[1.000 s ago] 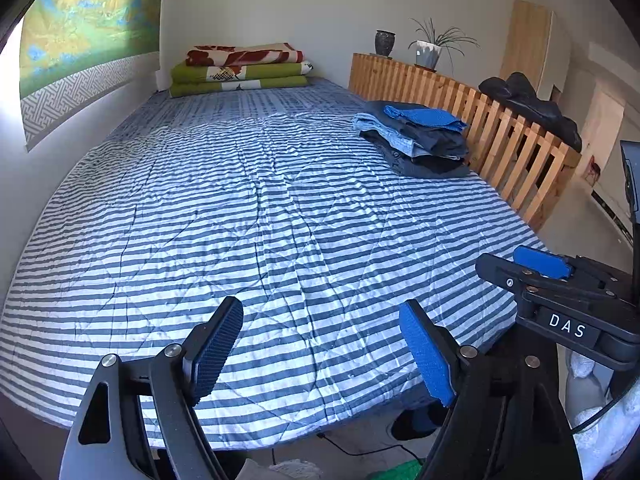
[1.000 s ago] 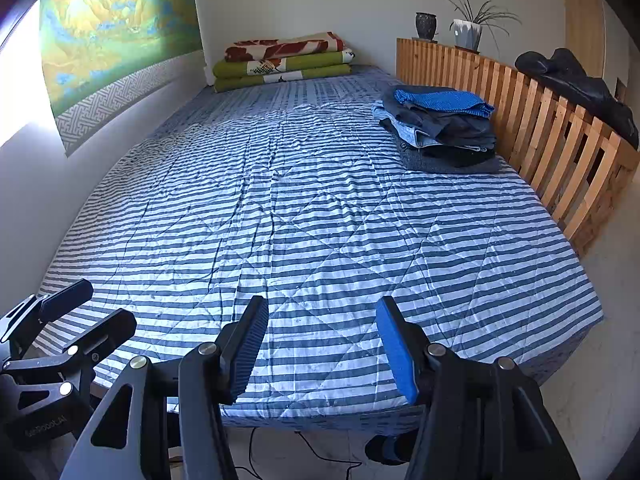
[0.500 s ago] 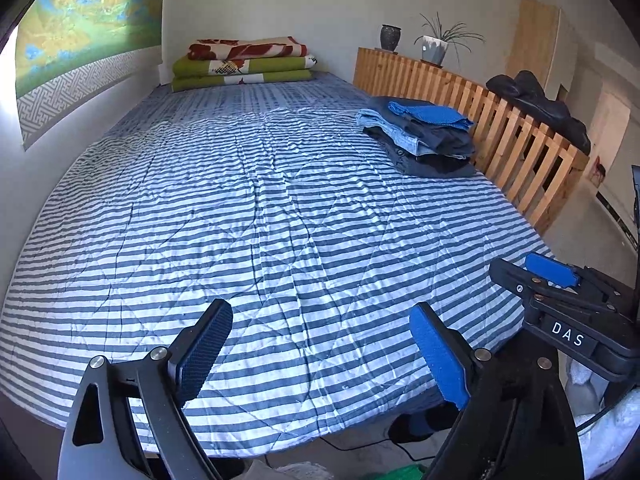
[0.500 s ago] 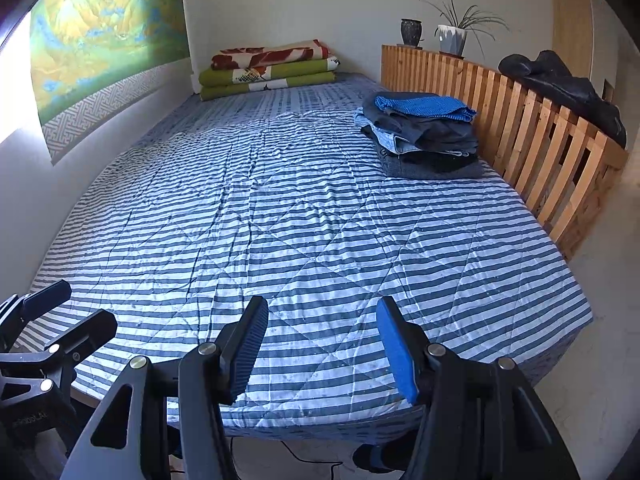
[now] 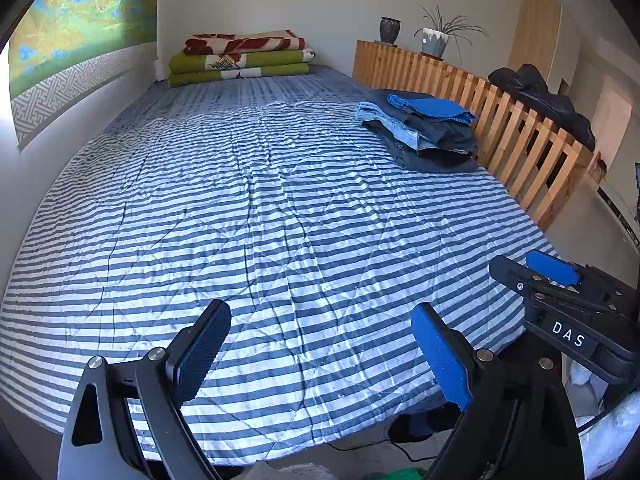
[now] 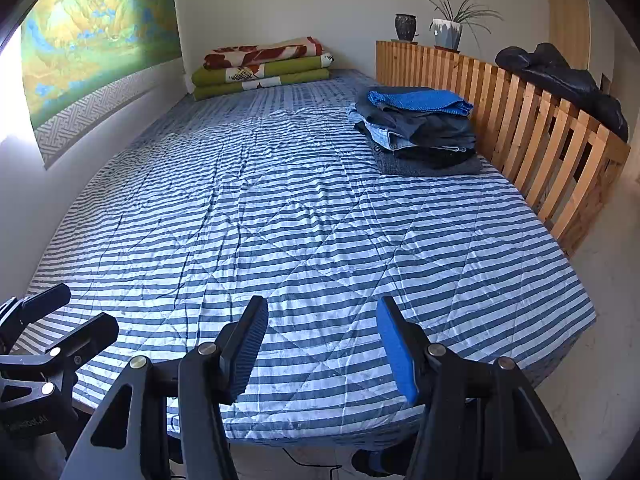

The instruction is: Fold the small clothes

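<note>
- At the bottom of the left wrist view, the left gripper (image 5: 320, 354) hangs over the near edge of the bed, jaws spread wide and just been opening, nothing between them, only striped cover below.
- Low in the right wrist view, the right gripper (image 6: 320, 346) has its jaws parted too, narrower, and they grip nothing.
- Each gripper shows in the other's picture: the right one at the lower right edge of the left view, the left one at the lower left of the right view.
- Filling mid-frame, the blue-and-white striped quilt (image 6: 304, 216) lies wrinkled and bare.
- Up at centre right, the stack of folded clothes (image 6: 420, 132) sits on the quilt just beside the wooden slat rail (image 6: 532, 128), a bright blue piece (image 6: 420, 102) on top.
- Draped over the rail at the right edge, a dark garment (image 6: 568, 80).
- Far back at upper centre, folded green and red blankets (image 6: 260, 66) against the wall, two pots (image 6: 424, 28) on the rail end, a landscape hanging (image 6: 92, 52) at upper left.
</note>
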Motion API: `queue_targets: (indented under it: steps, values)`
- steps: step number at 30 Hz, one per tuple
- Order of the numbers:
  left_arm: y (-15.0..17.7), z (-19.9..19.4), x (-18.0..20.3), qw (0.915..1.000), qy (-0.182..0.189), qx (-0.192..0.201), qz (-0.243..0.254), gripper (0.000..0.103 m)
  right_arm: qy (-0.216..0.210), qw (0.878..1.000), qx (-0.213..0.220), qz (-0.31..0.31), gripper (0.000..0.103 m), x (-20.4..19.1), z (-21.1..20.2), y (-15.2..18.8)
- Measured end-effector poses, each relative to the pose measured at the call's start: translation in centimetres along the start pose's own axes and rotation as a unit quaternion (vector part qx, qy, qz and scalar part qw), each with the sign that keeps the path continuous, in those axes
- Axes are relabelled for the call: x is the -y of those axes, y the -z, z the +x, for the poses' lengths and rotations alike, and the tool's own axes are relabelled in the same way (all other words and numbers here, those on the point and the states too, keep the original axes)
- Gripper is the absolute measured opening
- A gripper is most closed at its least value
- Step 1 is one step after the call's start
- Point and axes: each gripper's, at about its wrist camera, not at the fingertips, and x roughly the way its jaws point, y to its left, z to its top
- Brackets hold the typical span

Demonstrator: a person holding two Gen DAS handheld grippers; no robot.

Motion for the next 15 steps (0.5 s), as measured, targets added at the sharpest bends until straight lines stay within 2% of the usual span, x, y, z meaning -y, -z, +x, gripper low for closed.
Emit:
queue_targets:
  steps: [15]
  values:
    - [0.44, 0.87, -0.93, 0.9999, -0.004, -0.003, -0.014, 0.095, 0.003, 1.000, -0.012, -0.003, 0.052, -0.33, 0.98, 0.32]
